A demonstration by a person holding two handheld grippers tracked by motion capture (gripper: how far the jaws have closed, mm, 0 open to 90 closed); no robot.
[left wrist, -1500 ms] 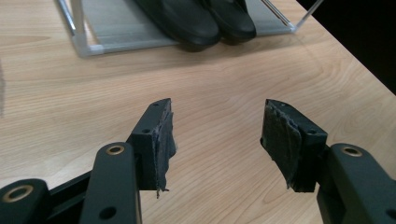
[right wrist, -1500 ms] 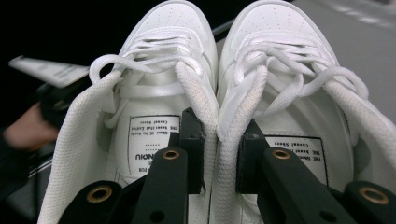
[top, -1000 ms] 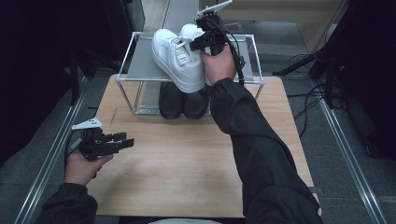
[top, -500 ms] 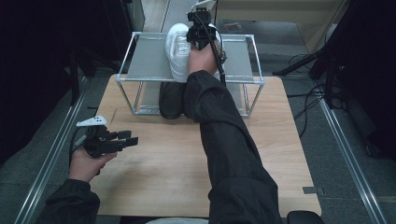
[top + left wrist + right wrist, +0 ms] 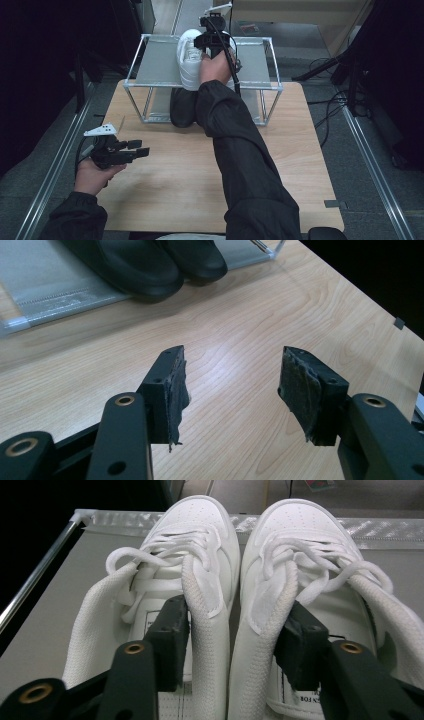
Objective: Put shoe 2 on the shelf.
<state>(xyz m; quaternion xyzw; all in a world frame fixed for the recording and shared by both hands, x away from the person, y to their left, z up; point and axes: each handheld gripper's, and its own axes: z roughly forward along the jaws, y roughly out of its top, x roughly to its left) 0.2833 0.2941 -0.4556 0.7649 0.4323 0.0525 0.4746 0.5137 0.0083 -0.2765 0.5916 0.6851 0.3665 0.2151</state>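
A pair of white lace-up sneakers [image 5: 189, 62] stands side by side on the top shelf of a metal rack [image 5: 152, 62]. My right gripper [image 5: 204, 46] reaches down into them from behind. In the right gripper view one jaw sits inside the left sneaker [image 5: 200, 535] and one inside the right sneaker [image 5: 302, 535], with both inner collars between them. The right gripper [image 5: 232, 617] has just been opening, and its pads stand loose beside the collars. My left gripper [image 5: 142, 148] hovers over the wooden table [image 5: 175, 185] at the near left, open with nothing between its fingers [image 5: 172, 390].
A pair of black shoes [image 5: 182, 107] sits on the rack's lower shelf, also seen as black shoes [image 5: 135, 265] in the left gripper view. The rack stands at the table's far edge. Dark floor, rails and cables [image 5: 325, 107] surround the table.
My right hand carried the white sneakers leftward and set them down on the top shelf, and its jaws have spread apart. The left hand stayed where it was.
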